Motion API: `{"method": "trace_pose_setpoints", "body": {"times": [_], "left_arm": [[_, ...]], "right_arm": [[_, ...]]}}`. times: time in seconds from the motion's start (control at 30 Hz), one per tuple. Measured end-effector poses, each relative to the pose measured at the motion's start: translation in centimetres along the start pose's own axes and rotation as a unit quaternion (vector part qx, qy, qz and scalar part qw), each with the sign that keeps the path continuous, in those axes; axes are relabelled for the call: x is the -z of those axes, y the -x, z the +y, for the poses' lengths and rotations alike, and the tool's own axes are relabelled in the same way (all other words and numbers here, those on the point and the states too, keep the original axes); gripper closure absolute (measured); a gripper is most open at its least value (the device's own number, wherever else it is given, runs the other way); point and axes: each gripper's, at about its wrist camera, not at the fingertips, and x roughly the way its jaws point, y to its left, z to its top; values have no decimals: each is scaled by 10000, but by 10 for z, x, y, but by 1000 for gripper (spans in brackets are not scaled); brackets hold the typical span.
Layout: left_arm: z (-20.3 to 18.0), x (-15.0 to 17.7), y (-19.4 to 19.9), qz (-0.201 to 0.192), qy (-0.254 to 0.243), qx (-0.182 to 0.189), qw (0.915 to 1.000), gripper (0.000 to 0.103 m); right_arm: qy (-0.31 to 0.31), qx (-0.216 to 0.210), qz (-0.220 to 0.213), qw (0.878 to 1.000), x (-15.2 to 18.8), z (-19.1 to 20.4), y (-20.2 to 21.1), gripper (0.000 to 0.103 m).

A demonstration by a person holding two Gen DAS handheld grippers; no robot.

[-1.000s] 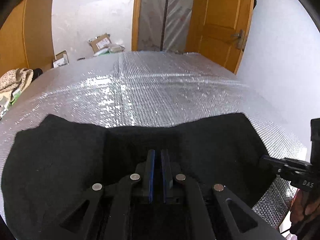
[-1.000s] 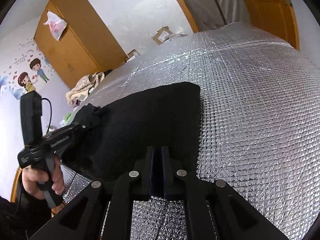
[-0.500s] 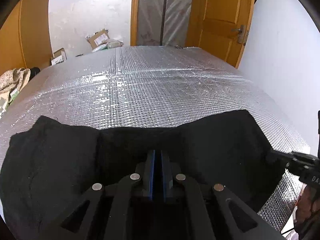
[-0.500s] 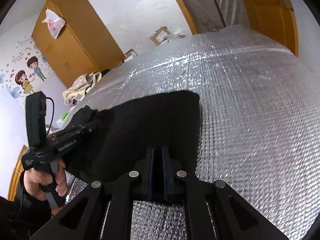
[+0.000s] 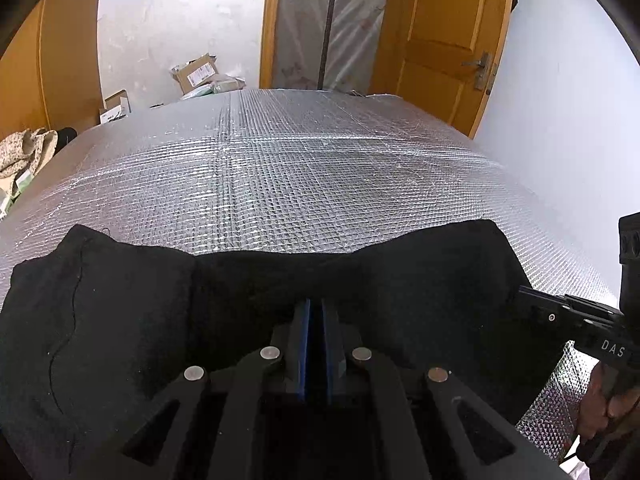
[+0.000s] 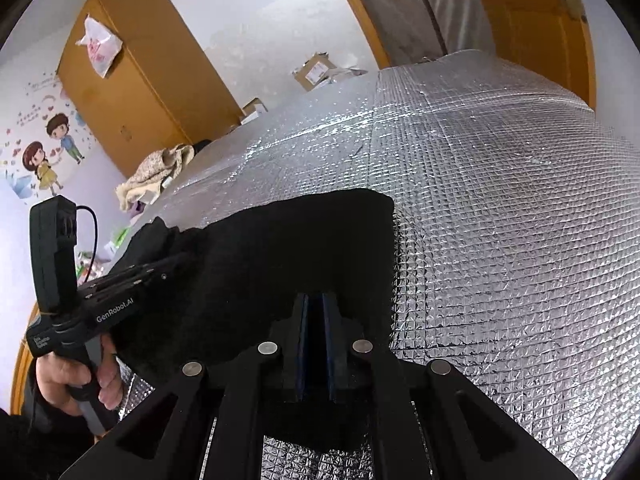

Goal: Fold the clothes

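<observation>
While both grippers sit at the near edge of the silver foil-covered desk (image 5: 320, 184), there's just one black garment (image 5: 120, 320) spread along that edge, and each gripper has a bit of it. Left gripper (image 5: 316, 312) has its jaws pressed together on the cloth, right gripper (image 6: 316, 308) does the same at the other end. Two cardboard boxes (image 5: 196, 74) sit on the floor beyond.

black garment (image 5: 140, 320), soft knit look, spread across lower half of left wrist frame on the silver quilted surface. far edge dips in the middle, both ends raised. in right wrist frame (image 6: 280, 264) it fills centre-left, right edge straight.
</observation>
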Motion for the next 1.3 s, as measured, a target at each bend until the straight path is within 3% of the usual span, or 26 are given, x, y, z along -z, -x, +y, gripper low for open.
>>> {"method": "trace_pose_setpoints", "body": {"times": [0.4, 0.63, 0.9, 1.03, 1.1, 1.3], "left_arm": [[-1, 0, -1, 9, 0, 4, 10000, 98], [15, -3, 17, -128, 304, 337, 9989, 98], [8, -11, 38, -415, 130, 583, 9974, 98], [-5, -7, 15, -109, -53, 597, 9981, 98], [1, -11, 2, -5, 140, 490, 9987, 98], [21, -18, -2, -175, 536, 426, 9975, 98]], "right_arm": [[-11, 8, -58, 10000, 0, 4, -1, 96], [-136, -96, -73, 9998, 1, 0, -2, 96], [-323, -279, -85, 9991, 3, -8, -1, 96], [-360, -323, -78, 9988, 2, -8, -1, 96], [-381, -347, -80, 9986, 2, -9, -1, 96], [-449, -405, -104, 9981, 4, -9, 0, 96]]}}
